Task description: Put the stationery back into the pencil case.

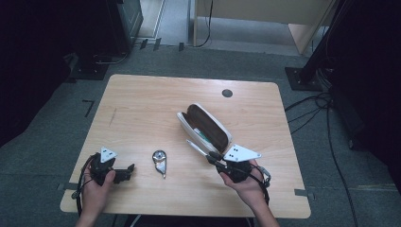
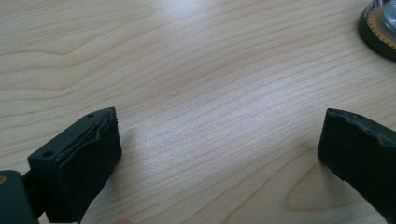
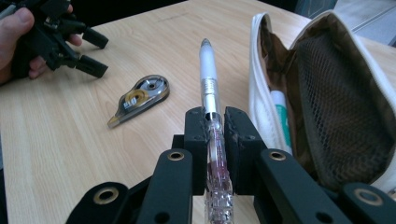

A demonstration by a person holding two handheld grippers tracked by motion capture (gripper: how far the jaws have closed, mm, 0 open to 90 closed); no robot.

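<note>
Right tongs (image 3: pixel 215 122) clamped on clear pen (image 3: pixel 208 79) with white cap — beside open pouch (image 3: pixel 336 93); left tongs (image 2: pixel 219 154) wide open, empty, over bench (image 1: pixel 142 109).

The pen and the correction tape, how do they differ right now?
The pen is long, thin and clear with a white cap; the correction tape is short, flat and teardrop-shaped with a grey shell. The pen is clamped in the right gripper, beside the open pouch; the tape lies free on the table, out between the two grippers. Both are small stationery items outside the pouch.
</note>
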